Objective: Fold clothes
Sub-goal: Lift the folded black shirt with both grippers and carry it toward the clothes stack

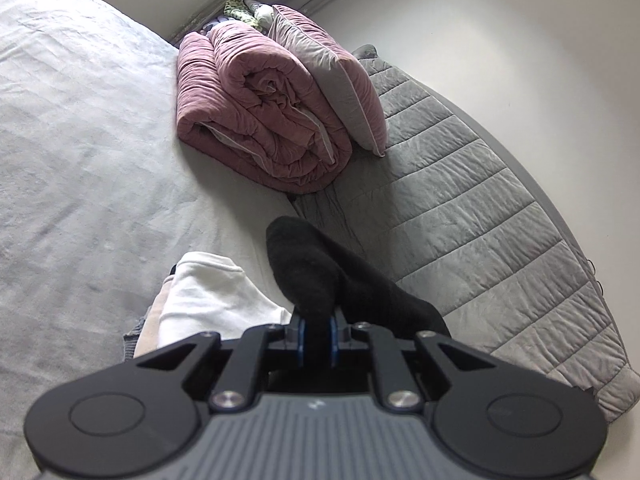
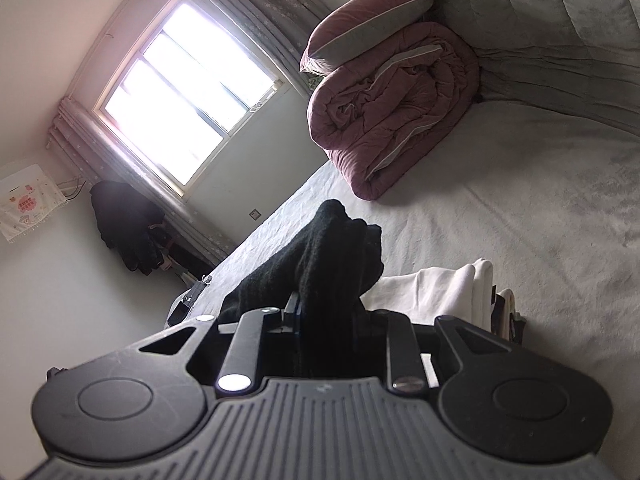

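Both sets of jaws were clamped tight on the same black garment [image 1: 316, 268] when we looked at this one: the left gripper [image 1: 317, 334] had a fold of it pinched between its blue pads, and the right gripper [image 2: 320, 320] had dark cloth bunched up between its own. The garment sat in the lower middle of both views, held up off the grey bed sheet [image 1: 80, 140], with its free end poking toward the middle of the frame.

Going big to small on what worried us. The bed sheet took up most of the left of the left wrist view and looked soft and wrinkly, so we figured any fold laid down there could've crept or rumpled. The rolled pink quilt [image 1: 256, 112] and the pillow [image 1: 332, 76] leaning on it sat at upper centre, well apart, probably no bother. The white stack of folded clothes [image 1: 208, 300] was the real risk: it lay just beside the black cloth at lower left, so a swing or a drop could've dragged across it and messed it up. And the grips themselves were on thick bunched fabric, so we guessed a layer could've slipped out unevenly.
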A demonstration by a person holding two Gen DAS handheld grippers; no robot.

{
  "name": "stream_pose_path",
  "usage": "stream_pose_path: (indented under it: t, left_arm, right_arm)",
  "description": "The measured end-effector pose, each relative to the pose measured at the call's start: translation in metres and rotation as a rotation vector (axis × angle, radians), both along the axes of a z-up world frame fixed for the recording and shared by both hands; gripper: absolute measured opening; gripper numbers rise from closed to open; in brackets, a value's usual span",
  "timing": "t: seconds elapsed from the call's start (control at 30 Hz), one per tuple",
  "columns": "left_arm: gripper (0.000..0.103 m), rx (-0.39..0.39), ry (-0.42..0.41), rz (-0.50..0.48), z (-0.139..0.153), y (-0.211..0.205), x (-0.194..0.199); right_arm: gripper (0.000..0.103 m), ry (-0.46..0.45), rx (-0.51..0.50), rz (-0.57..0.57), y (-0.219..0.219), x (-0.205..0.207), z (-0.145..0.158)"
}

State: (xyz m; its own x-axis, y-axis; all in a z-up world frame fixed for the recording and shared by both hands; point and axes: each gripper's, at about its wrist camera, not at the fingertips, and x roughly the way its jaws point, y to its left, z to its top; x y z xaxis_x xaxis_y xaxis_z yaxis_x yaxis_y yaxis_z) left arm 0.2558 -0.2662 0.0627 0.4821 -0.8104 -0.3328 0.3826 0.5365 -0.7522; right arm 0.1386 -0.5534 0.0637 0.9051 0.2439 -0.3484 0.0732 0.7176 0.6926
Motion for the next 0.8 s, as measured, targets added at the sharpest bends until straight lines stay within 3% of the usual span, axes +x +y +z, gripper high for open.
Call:
stream_pose_path:
  t: [0.3, 0.37, 0.43, 0.5, 0.6, 0.73, 0.8]
  left_arm:
    - [0.013, 0.089, -0.007, 0.012, -0.046, -0.027, 0.043]
    - [0.013, 0.115, 0.004, 0.024, -0.059, -0.030, 0.049]
    - [0.023, 0.123, 0.017, 0.033, -0.071, -0.030, 0.053]
    - [0.025, 0.095, 0.018, 0.035, -0.080, -0.026, 0.054]
    - [0.030, 0.056, 0.022, 0.029, -0.084, -0.018, 0.056]
    - [0.037, 0.099, -0.059, 0.071, -0.067, -0.013, 0.055]
    - [0.037, 0.149, -0.136, 0.107, -0.054, -0.017, 0.053]
  right_arm:
    - [0.026, 0.035, -0.001, -0.011, -0.019, 0.034, -0.049]
    - [0.030, 0.023, 0.001, -0.017, -0.023, 0.031, -0.052]
    - [0.032, 0.009, 0.004, -0.025, -0.027, 0.028, -0.053]
    - [0.038, -0.004, 0.007, -0.032, -0.031, 0.025, -0.055]
    - [0.044, -0.025, 0.011, -0.043, -0.038, 0.019, -0.057]
    - [0.048, -0.052, 0.016, -0.058, -0.046, 0.013, -0.060]
    - [0.048, -0.067, -0.083, -0.079, -0.043, 0.011, -0.048]
